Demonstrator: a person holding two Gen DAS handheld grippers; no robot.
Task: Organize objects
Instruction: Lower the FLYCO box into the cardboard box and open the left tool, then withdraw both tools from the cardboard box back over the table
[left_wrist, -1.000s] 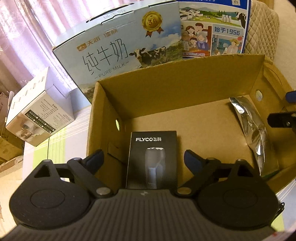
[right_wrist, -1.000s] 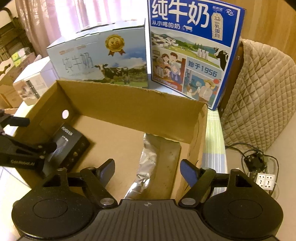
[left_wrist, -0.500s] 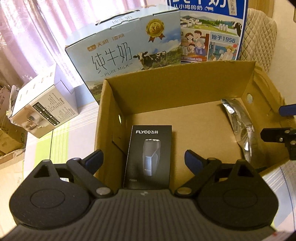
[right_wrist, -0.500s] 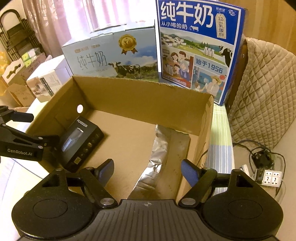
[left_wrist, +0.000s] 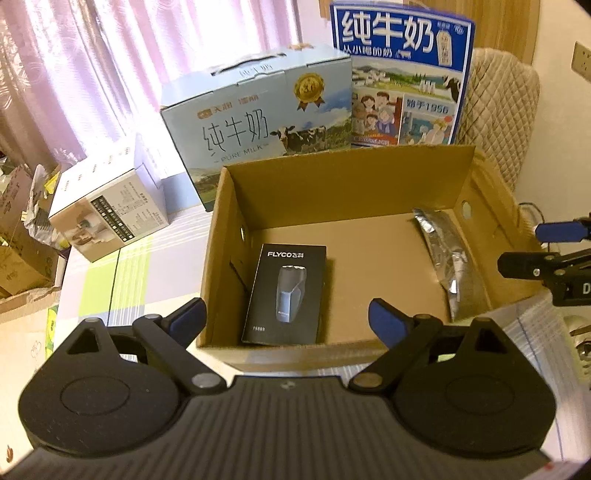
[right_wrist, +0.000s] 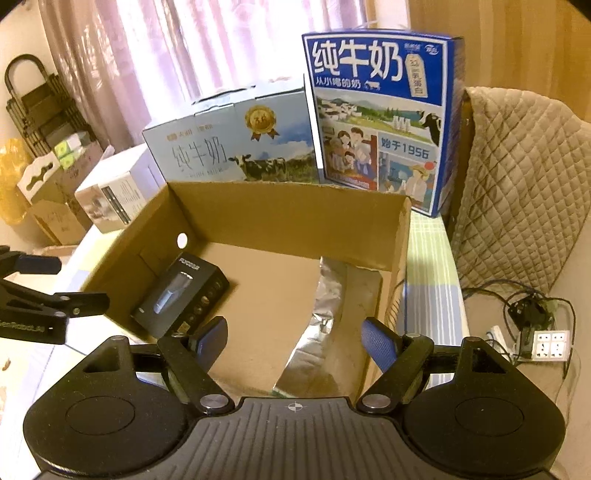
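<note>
- The open cardboard box (left_wrist: 343, 184) is the collecting bin for this job; it sits on the checked tablecloth (left_wrist: 110, 269), top open, so things can be lowered in from above.
- The black FLYCO shaver box (left_wrist: 286, 293) lies flat on the floor of it, label up, against the left wall and near the front rim. Flat and tucked into a corner, I judge, to keep the middle free.
- The silver foil pouch (left_wrist: 445, 258) lies lengthwise along the opposite, right wall, one end close to the far corner. The floor between the two is bare cardboard.
- My left gripper (left_wrist: 288, 317) hangs above the front rim with nothing between its blue pads (left_wrist: 384, 321); jaws spread wide, released. The shaver box shows in the gap but lies well below it, untouched.
- My right gripper (right_wrist: 291, 339) looks down over the pouch's end of the box, jaws likewise apart and empty. The pouch is under the gap, not in it.
- Both tools empty, both items lying inside: I read this as the end of a placing step.
- Behind the bin: a pale-blue pure-milk carton (left_wrist: 258, 122) lying on its long side, and a dark-blue milk carton (left_wrist: 402, 70) standing upright. Left of the bin, a small white product box (left_wrist: 107, 218). These may be next, though I can't tell which.
- A quilted cover (right_wrist: 517, 184) drapes something to the right; a power strip with cables (right_wrist: 546, 339) lies below it, clear of my work.
</note>
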